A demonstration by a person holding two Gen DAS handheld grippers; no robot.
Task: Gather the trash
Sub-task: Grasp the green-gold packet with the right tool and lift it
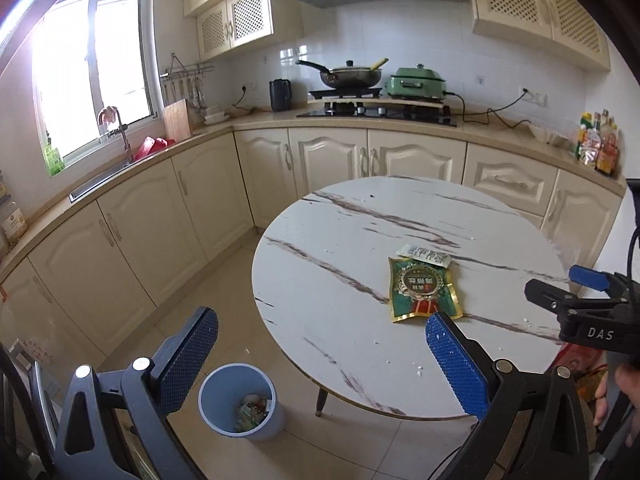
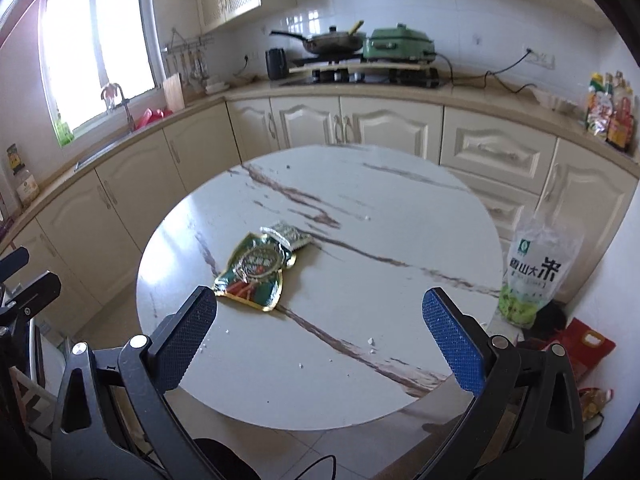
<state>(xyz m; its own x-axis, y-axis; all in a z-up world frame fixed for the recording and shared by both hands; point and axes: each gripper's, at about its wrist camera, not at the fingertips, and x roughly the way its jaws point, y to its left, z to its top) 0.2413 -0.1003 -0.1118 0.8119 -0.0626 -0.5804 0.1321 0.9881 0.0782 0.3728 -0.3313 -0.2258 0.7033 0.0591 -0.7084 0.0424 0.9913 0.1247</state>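
Green wrapper (image 2: 253,274) on round marble table (image 2: 360,240), right gripper (image 2: 320,334) jaws apart.

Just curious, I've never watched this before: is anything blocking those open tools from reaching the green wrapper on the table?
Nothing visible does. The green wrapper lies on bare table just ahead of the right tool, only a small white packet behind it.

A green and gold snack wrapper (image 1: 424,290) lies flat on the round marble table (image 1: 340,280). A small white packet (image 1: 426,255) touches its far edge. The blue bin (image 1: 240,402) on the floor holds wrappers.
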